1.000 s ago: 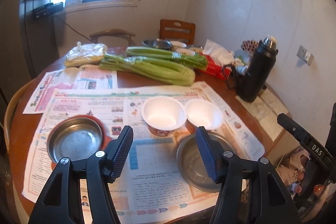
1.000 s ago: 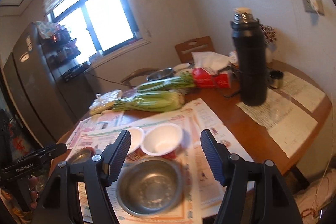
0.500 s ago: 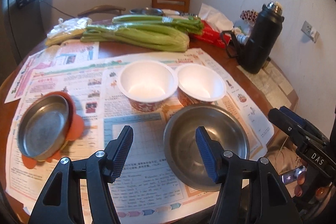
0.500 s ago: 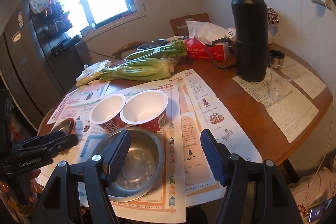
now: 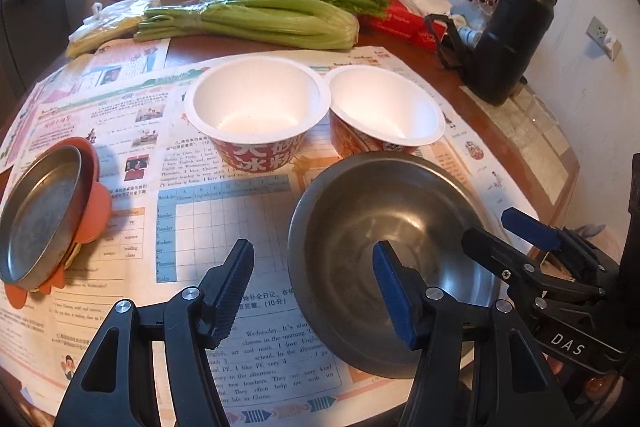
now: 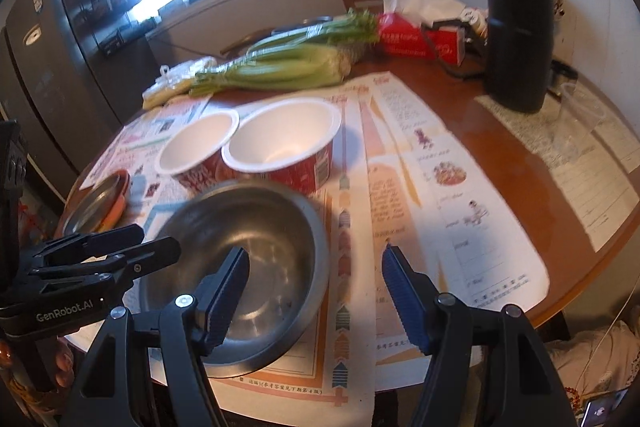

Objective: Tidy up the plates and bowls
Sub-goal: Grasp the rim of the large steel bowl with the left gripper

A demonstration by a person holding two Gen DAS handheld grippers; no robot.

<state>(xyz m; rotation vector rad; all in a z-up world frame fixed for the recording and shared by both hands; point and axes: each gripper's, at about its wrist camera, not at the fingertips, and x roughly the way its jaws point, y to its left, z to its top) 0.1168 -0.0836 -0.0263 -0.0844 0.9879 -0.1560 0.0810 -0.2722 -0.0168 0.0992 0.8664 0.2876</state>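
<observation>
We start with the round brown wooden table (image 5: 532,163), spread with printed newspaper sheets (image 5: 208,227). Along its far edge lie two bunches of green celery (image 5: 256,19), a red tissue box (image 5: 404,23) and a tall black thermos flask (image 5: 508,39) toward the far right edge.

At the near edge sits the wide stainless-steel bowl (image 5: 400,239), empty. Just behind it two white-lined red paper bowls (image 5: 256,111) stand rim to rim. At the left edge a shallow steel plate (image 5: 36,215) rests tilted on an orange flower-shaped mat (image 5: 96,211).

Our left gripper (image 5: 314,291) hangs at the steel bowl's left rim, fingers parted and empty, the rim between them. Our right gripper (image 6: 316,295) brackets the right rim likewise, fingers parted, gripping nothing.

We judge a two-sided lift is coming. The risks: smooth steel could slip out of the ribbed pads if we pinch only the thin lip; uneven closing could tip the bowl or drag the newspaper, nudging the light paper bowls. Lifting one side early would swing it into them.
</observation>
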